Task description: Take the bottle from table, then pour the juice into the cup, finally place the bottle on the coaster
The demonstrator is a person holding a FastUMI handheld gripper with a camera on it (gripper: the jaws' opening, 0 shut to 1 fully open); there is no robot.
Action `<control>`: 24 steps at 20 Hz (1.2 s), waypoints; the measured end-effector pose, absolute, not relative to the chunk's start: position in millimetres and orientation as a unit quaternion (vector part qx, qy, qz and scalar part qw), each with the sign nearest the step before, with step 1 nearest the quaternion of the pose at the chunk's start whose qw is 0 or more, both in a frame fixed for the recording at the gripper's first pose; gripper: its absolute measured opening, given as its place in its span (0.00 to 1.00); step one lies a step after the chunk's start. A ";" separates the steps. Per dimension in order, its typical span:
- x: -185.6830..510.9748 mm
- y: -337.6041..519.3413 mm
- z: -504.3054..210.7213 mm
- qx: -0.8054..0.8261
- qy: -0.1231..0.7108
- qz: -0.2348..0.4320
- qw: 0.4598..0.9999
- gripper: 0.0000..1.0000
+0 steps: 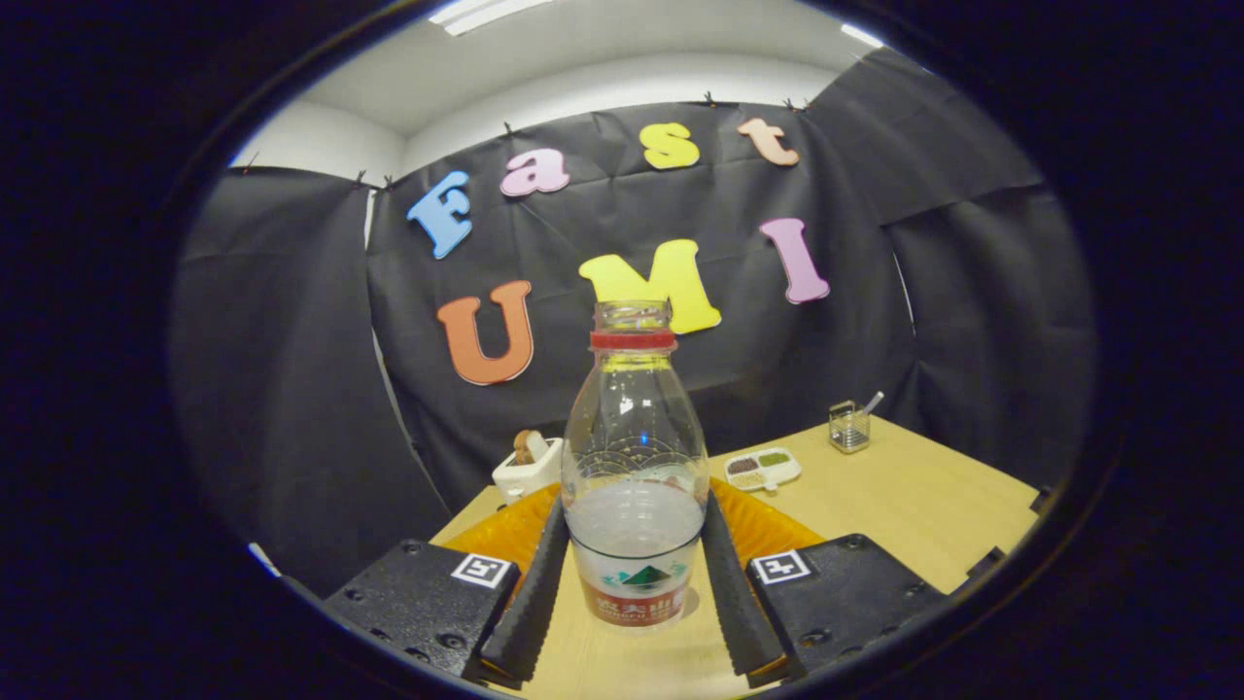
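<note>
A clear plastic bottle (634, 457) stands upright between my fingers. It has no cap, a red ring at the neck, a red and white label low down, and pale liquid filling its lower part. My gripper (634, 506) is shut on it, one finger pressing each side of its body. Its base seems to rest on the wooden table (914, 506). Right behind the bottle lies an orange round coaster (768, 525), partly hidden by the bottle and the fingers. A small glass cup (848, 428) with a spoon in it stands far off to the right.
A white holder (530, 467) with a brown object in it sits beyond the coaster on the left. A small white divided dish (763, 469) with grains lies beyond the bottle on the right. The table's far edge meets the black cloth wall.
</note>
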State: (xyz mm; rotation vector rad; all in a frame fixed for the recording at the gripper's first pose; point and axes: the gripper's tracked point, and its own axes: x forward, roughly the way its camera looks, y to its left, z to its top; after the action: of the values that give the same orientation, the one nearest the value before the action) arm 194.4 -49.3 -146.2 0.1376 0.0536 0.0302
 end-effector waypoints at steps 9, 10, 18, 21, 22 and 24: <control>244.2 -40.2 -213.7 -0.045 0.030 -0.011 0.998 0.76; 251.5 -39.6 -225.1 -0.048 0.031 -0.015 0.998 0.76; 301.4 -17.9 -315.2 -0.072 0.072 -0.018 0.995 0.77; 313.1 -22.1 -328.1 -0.077 0.074 -0.028 0.994 0.77; 315.2 -25.3 -333.8 -0.075 0.078 -0.031 0.994 0.77; 318.1 -30.6 -338.3 -0.062 0.077 -0.033 0.995 0.79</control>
State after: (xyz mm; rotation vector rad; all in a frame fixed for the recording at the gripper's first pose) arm 318.1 -30.6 -338.3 -0.1250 0.1541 -0.0656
